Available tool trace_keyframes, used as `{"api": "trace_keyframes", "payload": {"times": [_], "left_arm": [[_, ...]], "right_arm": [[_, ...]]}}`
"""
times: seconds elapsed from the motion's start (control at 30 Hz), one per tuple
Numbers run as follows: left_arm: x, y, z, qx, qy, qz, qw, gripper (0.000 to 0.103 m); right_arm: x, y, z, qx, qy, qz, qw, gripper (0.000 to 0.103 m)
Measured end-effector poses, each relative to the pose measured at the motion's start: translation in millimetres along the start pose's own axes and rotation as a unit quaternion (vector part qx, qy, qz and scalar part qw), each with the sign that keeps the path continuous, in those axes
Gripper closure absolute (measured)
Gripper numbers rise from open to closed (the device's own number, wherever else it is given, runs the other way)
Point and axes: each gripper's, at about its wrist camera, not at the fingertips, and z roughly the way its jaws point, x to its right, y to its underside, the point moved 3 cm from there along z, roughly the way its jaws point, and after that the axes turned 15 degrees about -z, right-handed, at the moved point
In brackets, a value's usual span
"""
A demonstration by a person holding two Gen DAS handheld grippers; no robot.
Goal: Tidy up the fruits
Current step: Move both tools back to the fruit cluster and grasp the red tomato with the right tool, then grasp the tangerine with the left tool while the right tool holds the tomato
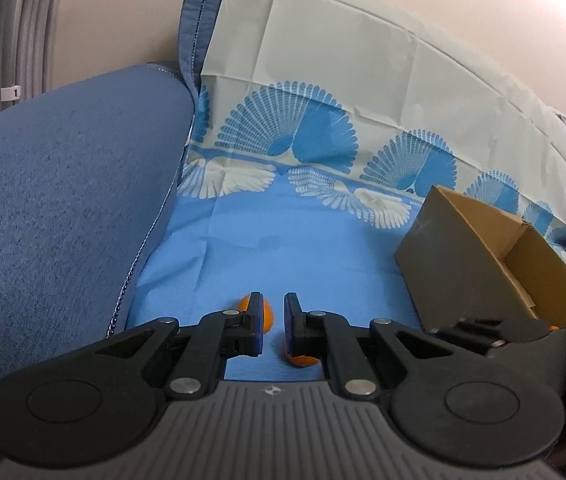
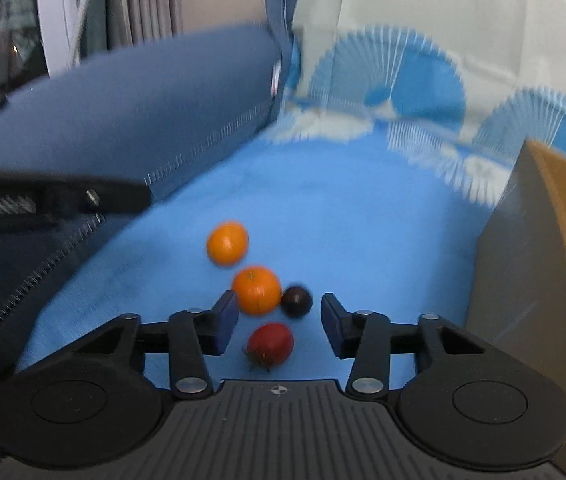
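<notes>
In the right wrist view four fruits lie on the blue cloth (image 2: 323,220): two oranges (image 2: 227,243) (image 2: 257,290), a dark plum (image 2: 296,301) and a red tomato (image 2: 270,345). My right gripper (image 2: 278,303) hovers open just above them, and the tomato lies below the gap between its fingers, untouched. The left gripper (image 1: 273,308) is shut with nothing between its pads. Behind its fingers, two oranges (image 1: 269,316) (image 1: 301,359) show only in part. An open cardboard box (image 1: 483,264) stands to the right.
A blue sofa arm (image 1: 63,200) rises on the left and a patterned cloth covers the backrest (image 1: 343,80). The box wall (image 2: 531,280) stands close on the right of the right gripper. A black part of the left tool (image 2: 63,200) reaches in from the left.
</notes>
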Motion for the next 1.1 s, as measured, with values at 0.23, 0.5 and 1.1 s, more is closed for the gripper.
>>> {"api": "trace_keyframes", "payload": {"times": [0.23,0.5,1.1], "left_arm": [[6,3,22,-0.042,0.006,0.015,0.999,0.079],[18,13,56,-0.097,0.023,0.029,0.9946,0.053],[28,31,109,-0.154,-0.034,0.077,0.9845,0.052]], "right_arm": [[-6,12,31,-0.043,-0.021,0.011,0.999,0.071],[-2,21,10,-0.064,-0.005,0.019,0.998,0.072],[-7,35,4,-0.083,0.002,0.015,0.996,0.071]]}}
